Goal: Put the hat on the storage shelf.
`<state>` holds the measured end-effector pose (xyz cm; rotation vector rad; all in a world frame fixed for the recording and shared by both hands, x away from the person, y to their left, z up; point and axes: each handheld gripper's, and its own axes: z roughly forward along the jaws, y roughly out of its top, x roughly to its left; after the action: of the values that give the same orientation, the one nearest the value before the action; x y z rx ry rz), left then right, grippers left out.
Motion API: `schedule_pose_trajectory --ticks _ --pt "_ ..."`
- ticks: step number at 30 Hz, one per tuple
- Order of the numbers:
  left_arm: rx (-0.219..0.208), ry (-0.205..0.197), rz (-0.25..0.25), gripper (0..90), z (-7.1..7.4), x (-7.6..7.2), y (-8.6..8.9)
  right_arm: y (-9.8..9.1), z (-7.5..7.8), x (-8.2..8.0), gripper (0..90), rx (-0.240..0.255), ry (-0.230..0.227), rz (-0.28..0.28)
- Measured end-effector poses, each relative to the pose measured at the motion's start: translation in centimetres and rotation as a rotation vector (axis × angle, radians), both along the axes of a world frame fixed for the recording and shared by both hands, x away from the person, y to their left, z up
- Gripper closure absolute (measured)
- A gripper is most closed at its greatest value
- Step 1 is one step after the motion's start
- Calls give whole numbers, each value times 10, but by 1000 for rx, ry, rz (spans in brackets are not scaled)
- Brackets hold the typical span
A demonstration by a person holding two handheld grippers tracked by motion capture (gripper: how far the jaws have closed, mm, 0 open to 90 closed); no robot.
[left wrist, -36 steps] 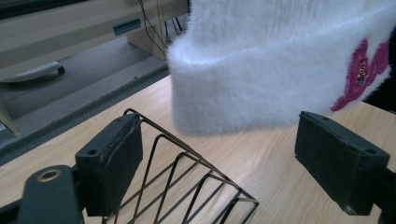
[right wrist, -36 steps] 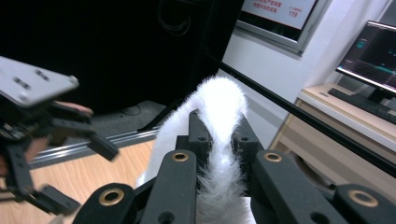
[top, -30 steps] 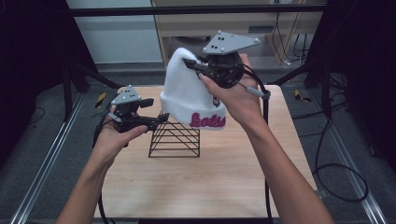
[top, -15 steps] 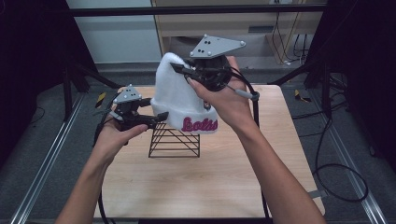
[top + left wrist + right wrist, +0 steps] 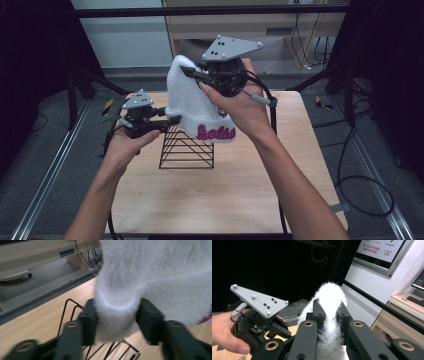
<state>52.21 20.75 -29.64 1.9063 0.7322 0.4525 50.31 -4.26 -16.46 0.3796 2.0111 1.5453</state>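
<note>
The white fuzzy beanie [image 5: 192,102] hangs in the air above the black wire rack [image 5: 186,147], which stands on the wooden table [image 5: 220,190]; its cuff, with pink lettering, is lowest and sits just over the rack's top. It looks soft, light and limp — knit that folds wherever it is pinched and sags where it is not, so a grip on a bunched fold or on the thicker cuff should hold better than one on a single thin layer. It seems neither fragile nor slippery, though the pile could snag on the wires.

The right gripper [image 5: 192,76] has its jaws pressed onto a ridge of fabric at the crown, and the fold stands up between them in the right gripper view [image 5: 329,315]. The left gripper [image 5: 172,120] pinches the cuff's edge on the person's left — a thick roll of knit is squeezed between its jaws [image 5: 116,320].
</note>
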Motion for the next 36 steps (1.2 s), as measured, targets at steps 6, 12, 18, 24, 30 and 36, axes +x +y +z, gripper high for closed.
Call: schedule_pose_trajectory --ticks 6,12,18,24,30,36 --pt "17 -22 38 740 3 -2 1 -1 -2 3 825 -6 -2 -2" --pt "49 -53 106 741 8 -8 11 -3 -7 13 824 -15 14 -20" --pt "69 -50 126 741 8 -8 15 -2 -13 22 823 -20 29 -25" --pt "60 -62 149 737 6 -9 19 0 -21 35 822 -27 48 -33" --pt "45 -45 156 734 -4 -7 22 3 -31 43 821 -57 61 -40" --pt "55 -38 158 735 -11 -7 21 4 -39 47 820 -82 71 -48"
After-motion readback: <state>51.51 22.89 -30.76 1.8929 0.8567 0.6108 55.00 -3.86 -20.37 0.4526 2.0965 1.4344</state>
